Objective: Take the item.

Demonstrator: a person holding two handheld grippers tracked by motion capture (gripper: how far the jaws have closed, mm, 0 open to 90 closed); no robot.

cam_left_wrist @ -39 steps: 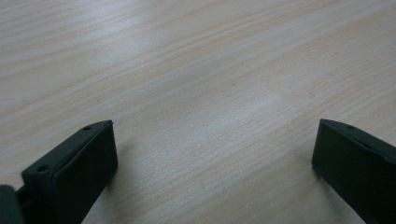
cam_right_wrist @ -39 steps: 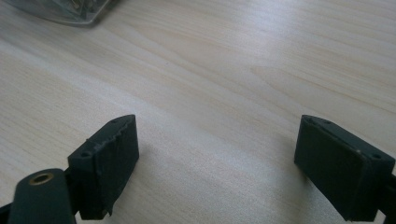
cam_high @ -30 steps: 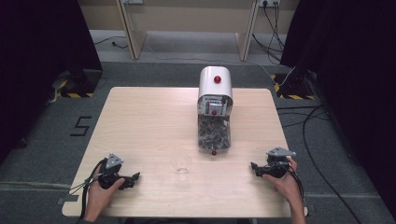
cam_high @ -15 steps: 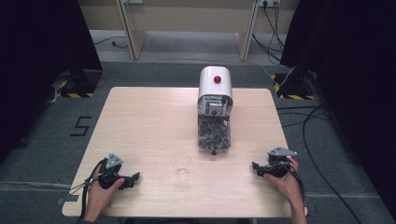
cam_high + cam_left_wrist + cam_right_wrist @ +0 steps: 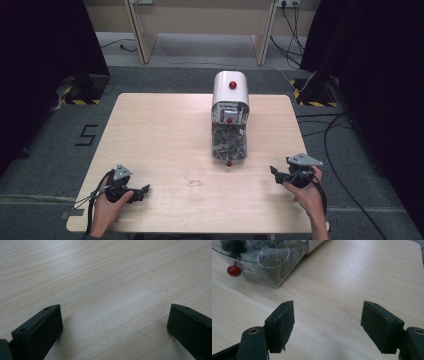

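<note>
A white dispenser (image 5: 230, 95) with a red knob stands at the table's middle back. Its clear drawer (image 5: 228, 145) (image 5: 269, 262) is pulled out toward me and holds several tea bags; a small red knob (image 5: 234, 270) tips its front. A clear glass cup (image 5: 193, 175) stands in front of the drawer. My left gripper (image 5: 142, 191) (image 5: 113, 325) rests open near the front left edge, with bare wood between its jaws. My right gripper (image 5: 275, 173) (image 5: 328, 315) is open at the front right, a little above the table; its jaws have just been closing, with nothing between them.
The wooden table (image 5: 160, 130) has broad free room on its left half. Its front edge lies close under both hands. Cables (image 5: 330, 130) trail on the grey floor to the right, and dark curtains flank both sides.
My right gripper has lifted slightly off the table and its jaws stand a little narrower. The left hand and gripper have not moved.
</note>
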